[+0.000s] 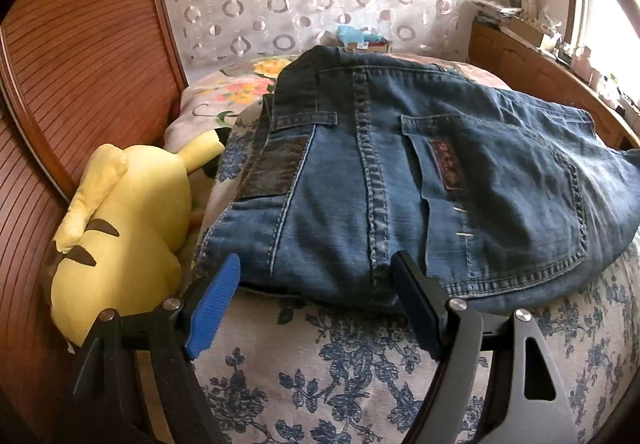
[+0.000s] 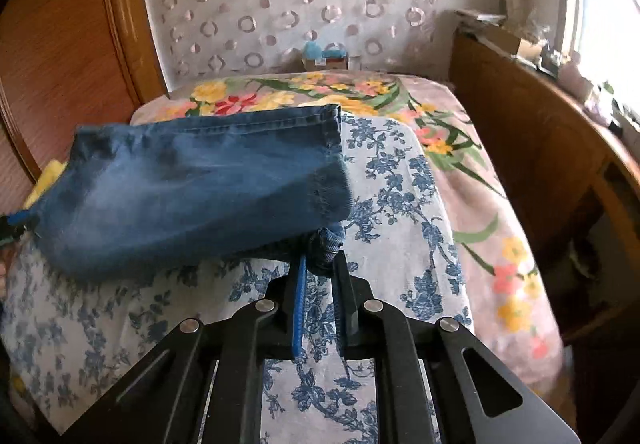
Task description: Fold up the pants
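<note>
Blue jeans lie on the bed, seat side up, with the back pocket and waistband towards me in the left wrist view. My left gripper is open at their near edge, its blue pad by the left corner and the other finger near the centre seam, denim between them. In the right wrist view the folded leg stretches leftwards, hem at the right. My right gripper is shut on a bunched corner of denim under the hem, lifting it slightly off the cover.
A white cover with blue flowers lies over a pink floral blanket. A yellow plush toy sits against the wooden panel at the left. A wooden sideboard runs along the right. A small box stands at the far end.
</note>
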The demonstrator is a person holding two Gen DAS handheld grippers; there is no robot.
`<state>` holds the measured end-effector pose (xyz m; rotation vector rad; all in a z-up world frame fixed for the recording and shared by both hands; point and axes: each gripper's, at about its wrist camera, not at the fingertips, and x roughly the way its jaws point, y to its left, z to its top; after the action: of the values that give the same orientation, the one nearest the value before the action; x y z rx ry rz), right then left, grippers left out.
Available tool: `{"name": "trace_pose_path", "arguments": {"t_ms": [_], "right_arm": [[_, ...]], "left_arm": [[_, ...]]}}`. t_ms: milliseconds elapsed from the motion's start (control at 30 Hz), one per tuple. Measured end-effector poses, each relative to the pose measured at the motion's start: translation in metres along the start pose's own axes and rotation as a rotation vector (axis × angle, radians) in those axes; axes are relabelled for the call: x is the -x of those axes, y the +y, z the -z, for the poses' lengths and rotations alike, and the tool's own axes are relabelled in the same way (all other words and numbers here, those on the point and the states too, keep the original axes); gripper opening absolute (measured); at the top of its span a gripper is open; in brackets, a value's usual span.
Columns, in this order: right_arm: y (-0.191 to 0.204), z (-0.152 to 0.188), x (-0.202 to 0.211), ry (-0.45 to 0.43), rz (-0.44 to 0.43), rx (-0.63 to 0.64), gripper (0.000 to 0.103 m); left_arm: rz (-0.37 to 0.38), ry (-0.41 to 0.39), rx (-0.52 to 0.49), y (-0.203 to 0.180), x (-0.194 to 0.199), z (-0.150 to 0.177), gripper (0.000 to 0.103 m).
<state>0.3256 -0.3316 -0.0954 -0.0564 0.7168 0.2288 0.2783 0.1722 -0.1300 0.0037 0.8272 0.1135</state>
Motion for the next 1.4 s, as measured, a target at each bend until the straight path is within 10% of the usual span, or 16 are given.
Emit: {"name": "trace_pose_path", "arguments": {"t_ms": [267,633,1400], "right_arm": [[-0.002,0.008,-0.011,0.021,-0.050,-0.077,0.013],[-0.025,0.017,0.004,-0.017,-0.053,-0.210,0.054],[-0.005,0.001,-0.052,0.097,-0.107,-0.207,0.047]], "left_arm": [[-0.014,-0.023,0.018,0.013,0.008,-0.005,0.079],[-0.034,-0.007,0.043,0.026,0.001,-0.005,0.073],[-0.039,0.041,0.022,0.026,-0.014,-0.009,0.059]]}}
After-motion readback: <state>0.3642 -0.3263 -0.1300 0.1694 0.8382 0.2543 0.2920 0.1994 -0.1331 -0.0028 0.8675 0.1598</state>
